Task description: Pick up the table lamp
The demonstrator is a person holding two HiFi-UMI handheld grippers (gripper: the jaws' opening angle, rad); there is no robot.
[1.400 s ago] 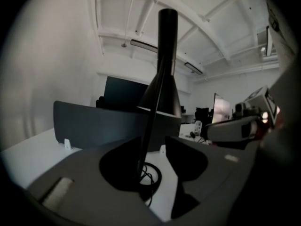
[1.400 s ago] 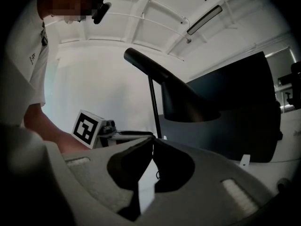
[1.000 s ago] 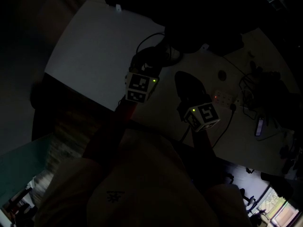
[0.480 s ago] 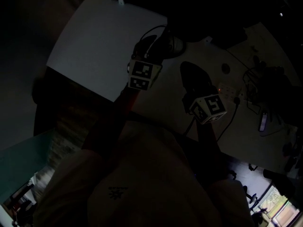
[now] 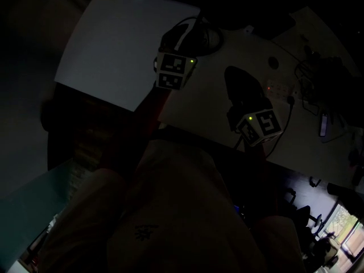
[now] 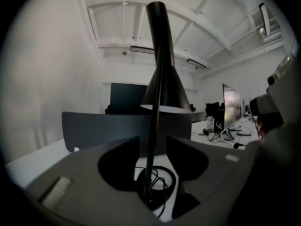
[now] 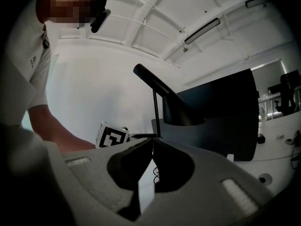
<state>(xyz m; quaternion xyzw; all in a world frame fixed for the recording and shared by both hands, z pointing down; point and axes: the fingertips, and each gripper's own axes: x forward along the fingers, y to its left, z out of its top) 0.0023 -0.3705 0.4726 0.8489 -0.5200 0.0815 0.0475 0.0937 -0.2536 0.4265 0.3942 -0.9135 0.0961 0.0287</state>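
Since a second ago, left tongs (image 6: 153,145) have pushed farther out over the worktop (image 5: 205,98), nearer the lamp's base. Right tongs (image 7: 152,142), nearest me: tips pressed together, nothing in them. Left tongs parted narrowly, straddling the thin stem of the table lamp (image 6: 162,91), no squeeze visible. Lamp upright near the worktop's far edge, black cable (image 6: 163,179) coiled at its base. Grey divider panel (image 6: 94,128) behind.

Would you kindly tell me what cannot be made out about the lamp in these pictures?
Left gripper view: the left claw covers part of the lamp base.
Right gripper view: the right claw covers the stem's foot.
Head view: darkness swallows the lamp's outline; desk clutter at right is too small.
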